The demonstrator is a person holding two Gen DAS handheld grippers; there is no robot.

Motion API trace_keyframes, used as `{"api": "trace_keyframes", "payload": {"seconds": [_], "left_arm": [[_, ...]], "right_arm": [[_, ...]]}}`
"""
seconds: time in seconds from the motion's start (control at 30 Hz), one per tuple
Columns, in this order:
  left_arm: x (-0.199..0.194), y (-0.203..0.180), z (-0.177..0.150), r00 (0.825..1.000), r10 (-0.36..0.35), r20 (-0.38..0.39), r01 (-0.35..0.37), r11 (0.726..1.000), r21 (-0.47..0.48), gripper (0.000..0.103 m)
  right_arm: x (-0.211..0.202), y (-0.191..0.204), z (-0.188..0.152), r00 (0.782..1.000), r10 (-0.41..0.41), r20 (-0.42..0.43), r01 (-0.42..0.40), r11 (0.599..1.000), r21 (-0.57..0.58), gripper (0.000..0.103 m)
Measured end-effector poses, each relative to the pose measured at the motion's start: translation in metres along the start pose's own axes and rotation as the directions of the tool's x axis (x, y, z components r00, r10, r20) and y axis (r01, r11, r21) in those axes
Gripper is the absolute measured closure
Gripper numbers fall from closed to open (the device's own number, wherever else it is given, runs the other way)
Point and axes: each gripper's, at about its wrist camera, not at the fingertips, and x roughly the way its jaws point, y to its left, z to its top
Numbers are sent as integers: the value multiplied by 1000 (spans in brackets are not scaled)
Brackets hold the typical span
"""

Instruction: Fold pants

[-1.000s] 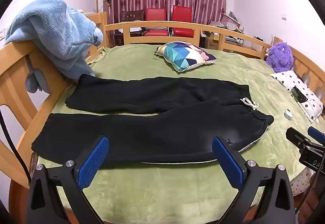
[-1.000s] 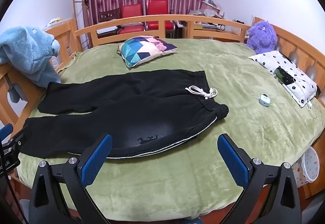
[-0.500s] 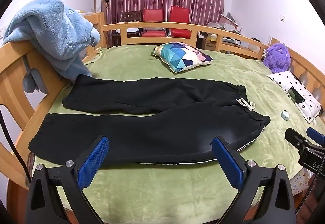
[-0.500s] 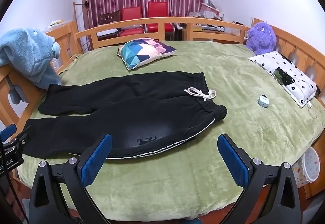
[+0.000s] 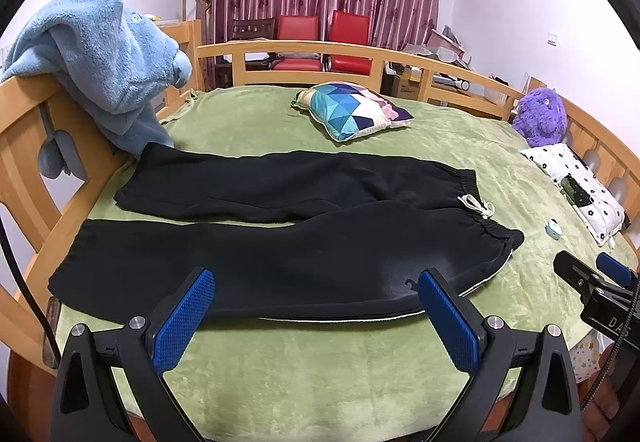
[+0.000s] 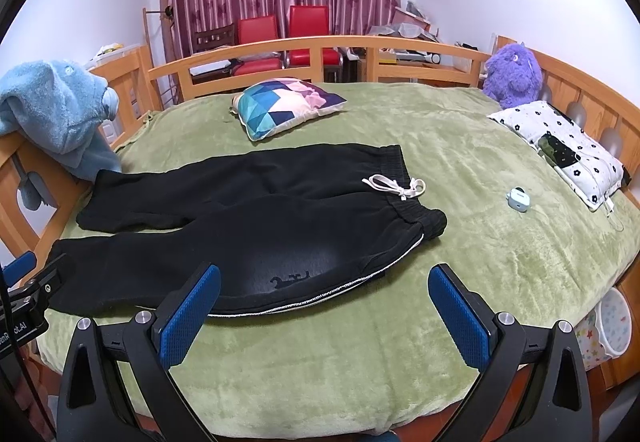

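Observation:
Black pants (image 5: 280,242) (image 6: 248,226) lie spread flat on the green bed cover, both legs running left, the waistband with its white drawstring (image 5: 476,203) (image 6: 396,185) at the right. My left gripper (image 5: 316,306) hangs open over the near edge of the front leg, with nothing between its blue pads. My right gripper (image 6: 324,302) is open too, held above the near hem by the hip, apart from the cloth. Each gripper shows at the edge of the other's view.
A patterned cushion (image 5: 352,113) lies behind the pants. A blue fleece (image 5: 104,65) hangs over the wooden rail at the left. At the right sit a purple plush toy (image 6: 512,73), a flowered pillow (image 6: 560,145) and a small light-blue case (image 6: 518,198). Wooden rails ring the bed.
Both grippers have drawn back and risen slightly, so the pants sit a little farther off in each view. The pants have not moved.

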Motion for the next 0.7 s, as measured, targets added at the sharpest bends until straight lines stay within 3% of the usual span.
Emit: {"api": "trace_keyframes", "payload": {"seconds": [0.7], "left_arm": [[-2,-3,-1,1000,-6,1,6,1000,2,0]], "right_arm": [[-1,0,-1,1000,1,5,-1,1000,2,1]]}}
